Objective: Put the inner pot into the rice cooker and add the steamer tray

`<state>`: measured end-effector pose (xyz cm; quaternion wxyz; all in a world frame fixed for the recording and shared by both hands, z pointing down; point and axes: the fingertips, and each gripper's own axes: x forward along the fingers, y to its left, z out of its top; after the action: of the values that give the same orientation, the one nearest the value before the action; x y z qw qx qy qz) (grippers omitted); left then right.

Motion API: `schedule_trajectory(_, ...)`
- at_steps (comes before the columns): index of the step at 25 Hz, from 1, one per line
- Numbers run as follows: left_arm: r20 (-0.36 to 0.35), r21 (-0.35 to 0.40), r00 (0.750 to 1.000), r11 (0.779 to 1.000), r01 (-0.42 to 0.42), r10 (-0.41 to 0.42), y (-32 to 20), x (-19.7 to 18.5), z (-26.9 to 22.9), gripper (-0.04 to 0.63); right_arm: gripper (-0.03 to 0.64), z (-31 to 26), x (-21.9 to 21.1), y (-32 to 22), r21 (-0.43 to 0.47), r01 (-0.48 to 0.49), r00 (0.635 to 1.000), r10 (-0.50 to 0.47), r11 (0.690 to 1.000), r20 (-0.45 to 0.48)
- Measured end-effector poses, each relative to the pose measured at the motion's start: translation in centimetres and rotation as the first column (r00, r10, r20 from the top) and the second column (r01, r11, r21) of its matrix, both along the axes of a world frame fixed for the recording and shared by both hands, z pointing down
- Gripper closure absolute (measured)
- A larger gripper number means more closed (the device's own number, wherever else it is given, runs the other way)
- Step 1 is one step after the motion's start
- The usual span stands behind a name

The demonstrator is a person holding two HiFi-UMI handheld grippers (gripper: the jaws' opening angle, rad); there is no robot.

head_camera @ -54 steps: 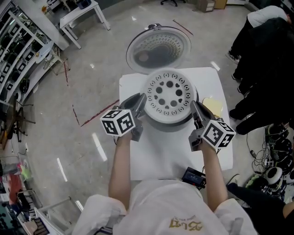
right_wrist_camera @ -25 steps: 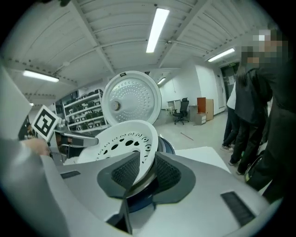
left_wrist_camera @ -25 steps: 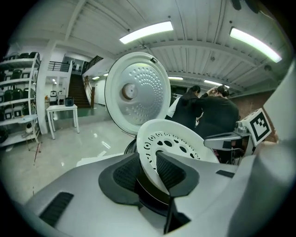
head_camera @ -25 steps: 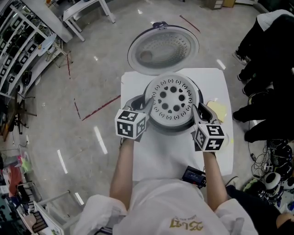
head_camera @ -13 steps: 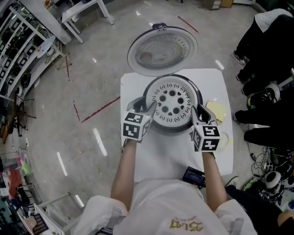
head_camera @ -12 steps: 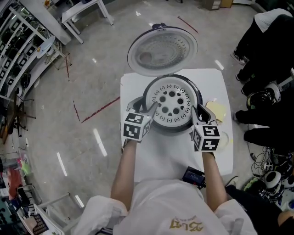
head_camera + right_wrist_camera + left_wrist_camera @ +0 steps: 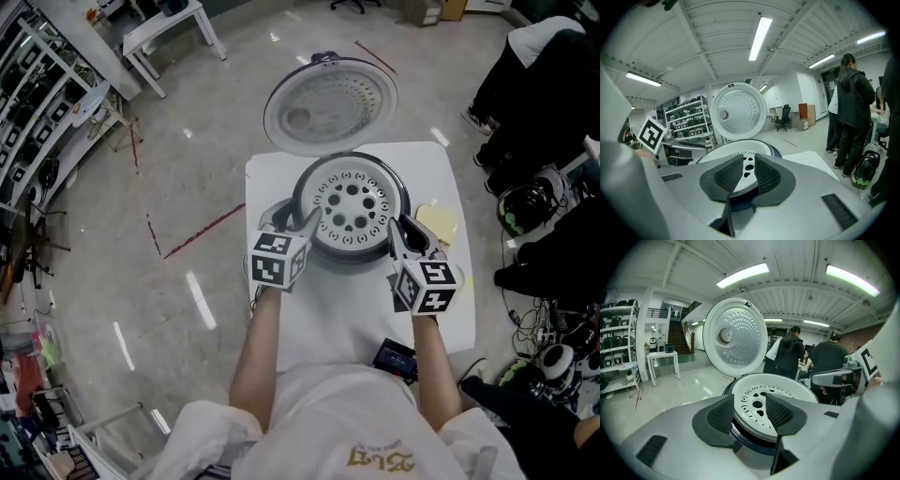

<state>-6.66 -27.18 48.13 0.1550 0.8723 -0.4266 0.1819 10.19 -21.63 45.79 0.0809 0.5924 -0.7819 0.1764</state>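
White steamer tray (image 7: 351, 206) sitting in rice cooker (image 7: 299, 194), lid (image 7: 330, 103) standing open far side. Left gripper (image 7: 295, 217) jaws opening wide, rim between, untouched. Right gripper (image 7: 405, 231) jaws closing, narrow gap, nothing pinched. Risk: right jaws snagging rim when pulling away, tilting tray.

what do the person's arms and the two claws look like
The left claw and right claw match: grey bodies, dark ribbed pads, a white cube with black square markers. Left jaws are opening, right closing, the tray edge seen between each pair. The person wears short white sleeves.
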Motion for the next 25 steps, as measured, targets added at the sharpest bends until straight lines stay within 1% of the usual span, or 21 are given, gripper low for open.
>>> schedule_trajectory(3, -0.039, 0.004, 0.999, 1.000, -0.011, 0.011, 1.1, 0.2, -0.5, 0.397, 0.554, -0.1, -0.9, 1.4, 0.005, 0.004, 0.999, -0.004, 1.000, 0.046)
schedule_trajectory(5, -0.071, 0.013, 0.997, 1.000, -0.018, 0.019, 2.1, 0.4, -0.9, 0.428, 0.581, -0.3, -1.2, 2.5, 0.017, -0.001, 0.995, 0.000, 1.000, 0.096)
schedule_trajectory(6, -0.094, 0.018, 0.995, 1.000, -0.019, 0.021, 2.6, 0.4, -1.2, 0.434, 0.603, -0.5, -1.4, 3.0, 0.025, -0.001, 0.991, -0.003, 1.000, 0.132)
schedule_trajectory(8, -0.146, 0.019, 0.989, 1.000, -0.018, 0.021, 3.5, 0.5, -1.7, 0.450, 0.606, -0.9, -1.9, 4.0, 0.036, 0.005, 0.980, -0.012, 0.999, 0.198)
schedule_trajectory(9, -0.170, 0.017, 0.985, 1.000, -0.019, 0.021, 3.9, 0.5, -1.9, 0.468, 0.606, -1.0, -2.1, 4.5, 0.039, 0.007, 0.977, -0.015, 0.999, 0.211)
schedule_trajectory(12, -0.212, 0.016, 0.977, 0.999, -0.030, 0.033, 5.3, 0.1, -2.5, 0.534, 0.606, -0.8, -2.7, 5.7, 0.040, -0.005, 0.986, -0.001, 0.999, 0.167)
schedule_trajectory(16, -0.228, 0.026, 0.973, 0.999, -0.034, 0.039, 7.0, -0.5, -2.9, 0.576, 0.606, -0.6, -2.9, 7.1, 0.046, -0.041, 0.989, 0.034, 0.998, 0.142)
schedule_trajectory(19, -0.246, 0.017, 0.968, 0.999, -0.038, 0.041, 8.0, -1.1, -3.0, 0.578, 0.606, -0.9, -3.2, 7.8, 0.053, -0.055, 0.991, 0.048, 0.997, 0.127)
schedule_trajectory(21, -0.255, 0.021, 0.965, 0.998, -0.055, 0.059, 8.5, -1.3, -3.3, 0.578, 0.606, -1.1, -3.5, 7.9, 0.058, -0.064, 0.991, 0.057, 0.996, 0.120)
schedule_trajectory(25, -0.243, 0.032, 0.966, 0.996, -0.084, 0.089, 9.2, -0.6, -3.0, 0.578, 0.606, -0.7, -3.4, 8.0, 0.060, -0.074, 0.992, 0.068, 0.995, 0.104)
